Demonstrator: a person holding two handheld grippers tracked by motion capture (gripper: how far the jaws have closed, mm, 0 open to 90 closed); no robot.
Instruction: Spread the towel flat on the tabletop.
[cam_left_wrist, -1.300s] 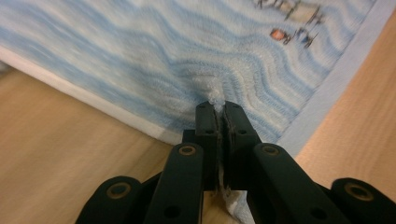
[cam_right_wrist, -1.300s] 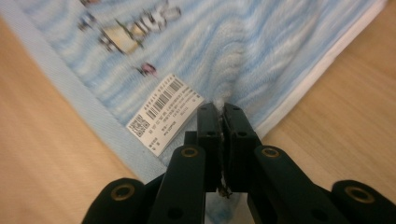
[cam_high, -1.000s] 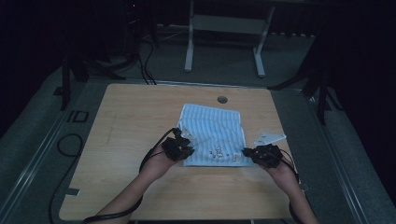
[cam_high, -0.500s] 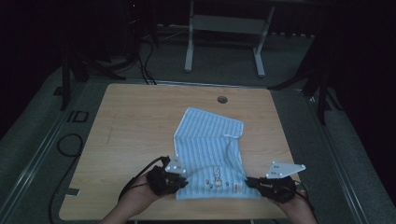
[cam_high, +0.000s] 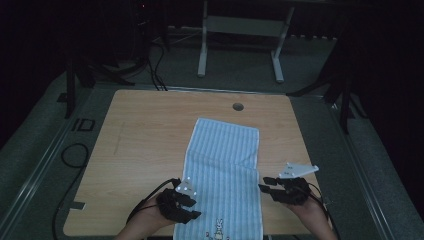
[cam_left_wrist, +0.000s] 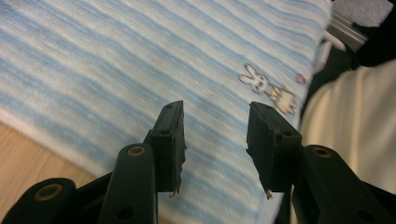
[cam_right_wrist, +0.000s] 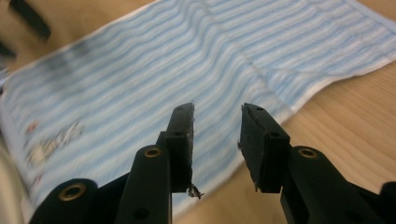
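Observation:
A blue-and-white striped towel (cam_high: 222, 170) with a small rabbit picture (cam_high: 218, 229) lies flat on the wooden table (cam_high: 145, 135), running from the middle to the near edge. My left gripper (cam_high: 194, 207) is at the towel's near left edge and my right gripper (cam_high: 264, 186) at its right edge. Both have just been opening their jaws. In the left gripper view the left gripper (cam_left_wrist: 215, 135) stands open over the towel (cam_left_wrist: 140, 56), with nothing between its pads. The right gripper (cam_right_wrist: 217, 135) also stands open above the towel (cam_right_wrist: 187, 60).
A round hole (cam_high: 238, 106) sits near the table's far edge. A cable (cam_high: 75, 155) loops on the floor to the left. Metal stand legs (cam_high: 202, 45) rise beyond the table. Light clothing of the person (cam_left_wrist: 345, 121) lies past the towel's end.
The towel has been drawn toward the near edge and now lies stretched out. Both grippers have let go of its near corners, and their jaws have opened.

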